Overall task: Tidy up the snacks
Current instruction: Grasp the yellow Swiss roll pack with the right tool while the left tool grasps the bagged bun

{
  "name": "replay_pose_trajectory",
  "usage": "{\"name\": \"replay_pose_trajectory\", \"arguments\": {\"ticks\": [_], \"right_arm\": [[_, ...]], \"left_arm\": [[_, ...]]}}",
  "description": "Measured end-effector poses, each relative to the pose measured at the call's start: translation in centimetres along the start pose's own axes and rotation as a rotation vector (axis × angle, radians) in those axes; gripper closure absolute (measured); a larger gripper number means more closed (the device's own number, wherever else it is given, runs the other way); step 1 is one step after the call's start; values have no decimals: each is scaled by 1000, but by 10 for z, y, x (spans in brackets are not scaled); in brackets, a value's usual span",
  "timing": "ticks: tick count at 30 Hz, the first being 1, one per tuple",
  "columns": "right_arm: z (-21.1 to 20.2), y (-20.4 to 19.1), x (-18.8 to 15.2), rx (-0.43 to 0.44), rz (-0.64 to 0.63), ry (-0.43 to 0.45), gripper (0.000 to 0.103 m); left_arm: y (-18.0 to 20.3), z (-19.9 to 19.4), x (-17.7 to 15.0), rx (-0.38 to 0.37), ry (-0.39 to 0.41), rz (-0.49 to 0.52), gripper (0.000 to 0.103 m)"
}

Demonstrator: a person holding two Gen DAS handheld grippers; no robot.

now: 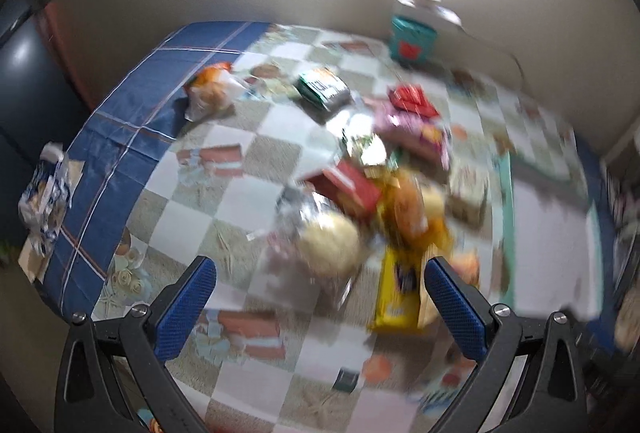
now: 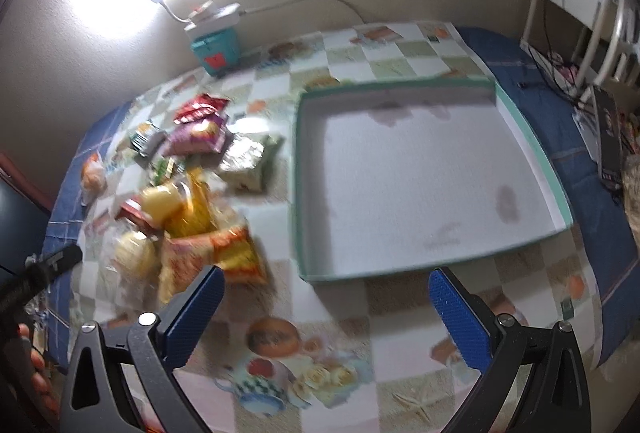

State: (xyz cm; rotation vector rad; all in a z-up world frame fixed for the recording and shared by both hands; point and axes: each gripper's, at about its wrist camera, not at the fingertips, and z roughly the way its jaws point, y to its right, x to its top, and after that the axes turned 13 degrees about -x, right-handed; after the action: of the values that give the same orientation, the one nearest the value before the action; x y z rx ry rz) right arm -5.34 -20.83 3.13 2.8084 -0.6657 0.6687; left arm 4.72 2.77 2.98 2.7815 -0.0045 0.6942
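Note:
A pile of snack packets [image 1: 372, 193] lies on the checkered tablecloth, also seen in the right wrist view [image 2: 188, 217]. It holds a clear bag with a pale bun [image 1: 328, 245], a yellow packet [image 1: 398, 293], a red box [image 1: 352, 185] and a purple packet [image 2: 196, 135]. A shallow white tray with a teal rim [image 2: 532, 157] sits right of the pile and holds nothing. My left gripper [image 1: 320, 269] is open above the bun bag. My right gripper [image 2: 326, 277] is open above the tray's near edge. Both views are motion-blurred.
A teal box with a small lamp [image 2: 216, 51] stands at the back by the wall. An orange packet [image 1: 210, 89] and a dark green packet [image 1: 324, 91] lie apart at the far left. A blue-white wrapper [image 1: 44, 193] sits at the table's left edge. A chair [image 2: 580, 13] stands at right.

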Motion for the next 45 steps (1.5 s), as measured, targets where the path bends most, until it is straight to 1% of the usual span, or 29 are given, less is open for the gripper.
{"name": "replay_pose_trajectory", "arguments": {"ticks": [2,5,7,8,10,11,14,18,21,24,26,29,32,34,36,39,40,42,45], "right_arm": [[1,-14,6,29,-17,-6,0],[10,-35,9,88,-20,-50,0],[18,-47,12,104,-27,-78,0],[25,-57,14,109,-38,-97,0],[34,-67,16,123,-52,-119,0],[43,-76,16,144,-72,-143,0],[63,-93,16,165,-105,-203,0],[80,-110,14,174,-146,-250,0],[89,-120,14,161,-177,-261,0],[98,-123,12,157,-183,-283,0],[103,-124,9,149,-187,-294,0],[112,-123,4,144,-184,-328,0],[118,-127,0,138,-187,-336,0],[119,-128,-1,141,-188,-330,2],[117,-128,-2,145,-188,-324,5],[111,-124,-4,152,-189,-317,9],[110,-126,-6,153,-186,-314,11],[109,-124,-4,156,-178,-312,14],[108,-121,0,163,-176,-309,17]], "left_arm": [[-5,3,13,-2,11,-70,0],[-13,14,22,-16,13,-155,0],[-18,24,25,-19,17,-180,0],[-20,30,25,-7,11,-188,0],[-26,43,25,11,-18,-212,0],[-30,49,26,18,-33,-225,0],[-41,69,27,49,-87,-256,0],[-48,89,26,46,-111,-288,0],[-54,102,28,50,-141,-320,0],[-55,111,28,68,-155,-316,0],[-58,120,25,79,-172,-332,0],[-64,128,21,62,-192,-367,0],[-65,130,21,62,-189,-362,1],[-64,130,19,54,-192,-364,7],[-63,131,17,23,-198,-386,14],[-56,133,12,5,-205,-392,21],[-55,133,12,4,-203,-396,21],[-53,134,12,2,-199,-396,26],[-52,134,9,-9,-192,-408,28]]}}
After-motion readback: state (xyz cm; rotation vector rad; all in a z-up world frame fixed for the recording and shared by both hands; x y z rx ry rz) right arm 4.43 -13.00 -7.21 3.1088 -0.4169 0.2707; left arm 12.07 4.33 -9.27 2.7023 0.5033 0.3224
